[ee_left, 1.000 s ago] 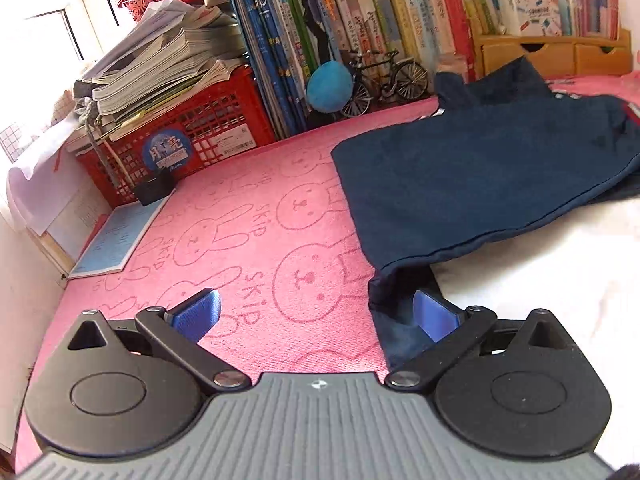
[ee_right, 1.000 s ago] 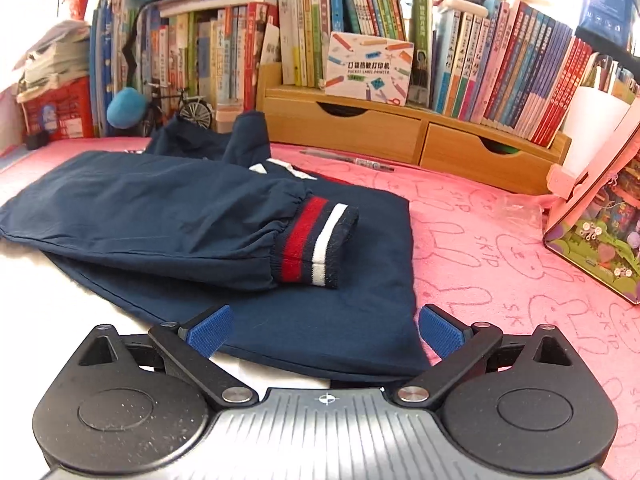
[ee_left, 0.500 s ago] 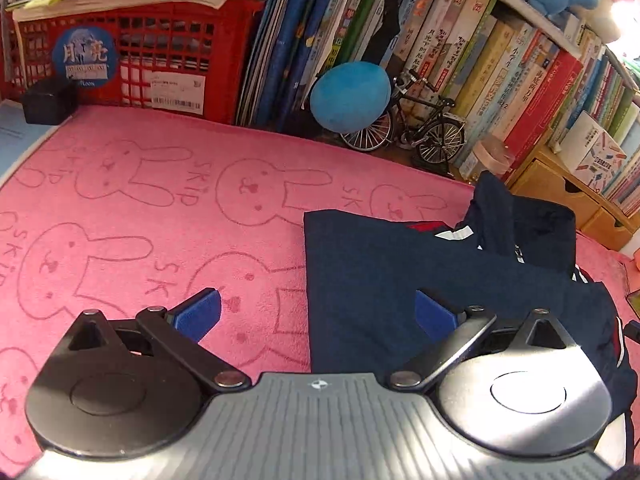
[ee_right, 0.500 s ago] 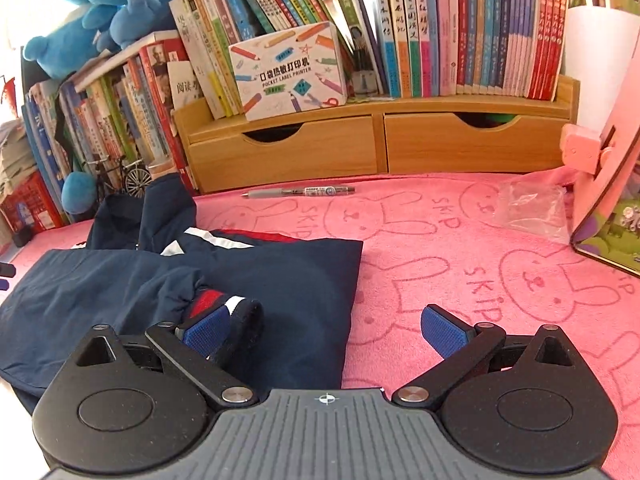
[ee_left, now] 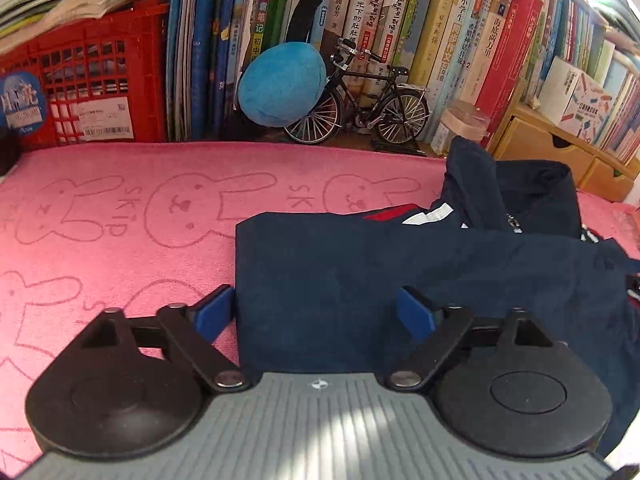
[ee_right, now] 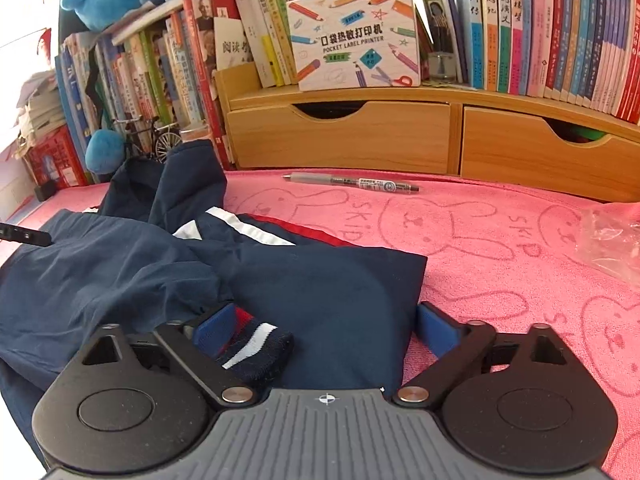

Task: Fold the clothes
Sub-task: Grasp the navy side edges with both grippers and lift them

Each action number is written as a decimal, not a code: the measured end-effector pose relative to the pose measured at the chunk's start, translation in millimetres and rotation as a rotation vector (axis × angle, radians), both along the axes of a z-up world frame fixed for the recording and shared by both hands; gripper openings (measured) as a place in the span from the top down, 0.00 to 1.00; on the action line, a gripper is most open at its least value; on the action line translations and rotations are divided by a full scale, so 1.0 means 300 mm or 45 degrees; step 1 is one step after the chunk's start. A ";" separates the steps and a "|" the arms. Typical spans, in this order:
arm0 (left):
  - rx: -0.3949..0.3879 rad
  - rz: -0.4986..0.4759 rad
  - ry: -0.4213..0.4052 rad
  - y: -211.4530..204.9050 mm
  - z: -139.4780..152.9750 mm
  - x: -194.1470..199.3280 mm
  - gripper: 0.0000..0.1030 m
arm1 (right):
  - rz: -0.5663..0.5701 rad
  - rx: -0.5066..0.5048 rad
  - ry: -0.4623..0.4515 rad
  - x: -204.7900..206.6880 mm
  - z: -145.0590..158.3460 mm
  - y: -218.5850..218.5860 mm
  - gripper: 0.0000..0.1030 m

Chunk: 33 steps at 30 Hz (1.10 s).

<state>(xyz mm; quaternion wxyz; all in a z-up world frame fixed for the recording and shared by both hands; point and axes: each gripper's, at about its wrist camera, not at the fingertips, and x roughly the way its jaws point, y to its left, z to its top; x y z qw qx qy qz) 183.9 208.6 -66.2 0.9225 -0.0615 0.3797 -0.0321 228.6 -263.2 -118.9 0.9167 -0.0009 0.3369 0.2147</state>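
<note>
Bench: a pink bunny-print mat (ee_left: 120, 216) covers it; the jacket lies across its middle.
Jacket: a navy jacket (ee_left: 340, 264) lies flat with its body squared off at both side edges, a sleeve laid over the front, and the collar (ee_right: 188, 176) standing up at the far end. By my reading it is partly folded, with a lengthwise fold still wanting.
Left gripper: the left gripper (ee_left: 316, 312) is released, jaws wide, straddling the jacket's left edge; nothing is between the pads.
Right gripper: the right gripper (ee_right: 324, 328) is likewise spread and empty, low over the jacket's near right corner, its left pad just beside the cuff.
Cuff: the striped cuff (ee_right: 256, 344) rests on the body near the right gripper.
Step in hand: likely lining up on the two side edges for a grasp.
Next move: each gripper must pinch all layers at its edge, and both lift evenly so the sleeve stays put.
In the way: the loose cuff could snag the right gripper's left finger.
Around: books (ee_right: 540, 24), wooden drawers (ee_right: 400, 136), a red crate (ee_left: 88, 80), a model bicycle (ee_left: 372, 104), a blue plush (ee_left: 280, 84), a pen (ee_right: 352, 182) and a plastic wrapper (ee_right: 612, 240), all apart from the jacket.
</note>
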 end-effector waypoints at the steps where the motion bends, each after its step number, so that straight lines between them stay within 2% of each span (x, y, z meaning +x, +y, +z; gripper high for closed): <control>1: -0.010 0.006 -0.067 -0.008 0.000 -0.029 0.71 | -0.028 -0.012 -0.009 -0.007 0.004 0.002 0.72; 2: -0.023 0.005 -0.097 -0.010 -0.001 -0.045 0.75 | -0.057 -0.024 -0.017 -0.015 0.008 0.004 0.83; 4: -0.051 -0.007 -0.109 -0.009 -0.002 -0.060 0.88 | -0.071 -0.025 -0.034 -0.027 0.015 0.004 0.91; 8: -0.120 0.021 -0.116 0.016 0.025 -0.061 0.95 | -0.061 -0.043 -0.118 -0.052 0.072 0.009 0.93; 10: -0.108 0.017 -0.147 0.026 0.058 -0.065 0.96 | -0.044 -0.054 -0.163 -0.063 0.108 0.007 0.94; 13: -0.128 -0.027 -0.163 0.058 0.093 -0.069 0.92 | -0.005 -0.057 -0.094 -0.039 0.131 -0.013 0.87; 14: -0.152 -0.022 -0.150 0.081 0.094 -0.065 0.88 | -0.021 -0.053 -0.058 -0.026 0.126 -0.026 0.82; 15: -0.180 0.001 -0.132 0.108 0.090 -0.059 0.76 | -0.024 -0.033 -0.021 -0.015 0.116 -0.041 0.66; 16: -0.199 0.030 -0.102 0.132 0.082 -0.046 0.59 | -0.014 -0.003 0.019 -0.005 0.102 -0.055 0.41; 17: -0.211 0.062 -0.064 0.154 0.071 -0.029 0.51 | -0.005 0.027 0.058 0.005 0.089 -0.069 0.33; 18: -0.215 0.072 -0.049 0.159 0.064 -0.020 0.38 | 0.005 0.058 0.097 0.015 0.075 -0.082 0.28; 20: -0.214 0.063 -0.044 0.149 0.054 -0.013 0.26 | 0.008 0.091 0.132 0.026 0.048 -0.088 0.27; 21: -0.213 0.059 -0.041 0.144 0.050 -0.010 0.09 | 0.009 0.099 0.133 0.033 0.035 -0.081 0.24; 22: -0.212 0.054 -0.039 0.139 0.045 -0.006 0.00 | 0.012 0.108 0.126 0.041 0.022 -0.073 0.20; 23: -0.211 0.050 -0.036 0.134 0.041 -0.003 0.00 | 0.014 0.118 0.117 0.050 0.013 -0.062 0.19; 24: -0.211 0.045 -0.034 0.129 0.036 0.000 0.04 | 0.012 0.128 0.110 0.058 0.010 -0.048 0.21; 26: -0.209 0.037 -0.029 0.119 0.027 0.007 0.54 | 0.004 0.100 0.092 0.059 0.012 -0.013 0.40; 27: -0.208 0.032 -0.026 0.114 0.022 0.010 0.69 | 0.005 0.064 0.080 0.056 0.014 0.006 0.67; 28: -0.208 0.028 -0.024 0.109 0.018 0.014 0.87 | 0.020 0.037 0.069 0.047 0.016 0.018 0.81; 29: -0.207 0.023 -0.021 0.104 0.013 0.017 0.92 | 0.043 0.032 0.060 0.036 0.020 0.021 0.85; 33: -0.128 0.002 -0.148 0.092 0.052 -0.052 0.94 | 0.051 0.034 -0.043 -0.011 0.056 0.013 0.91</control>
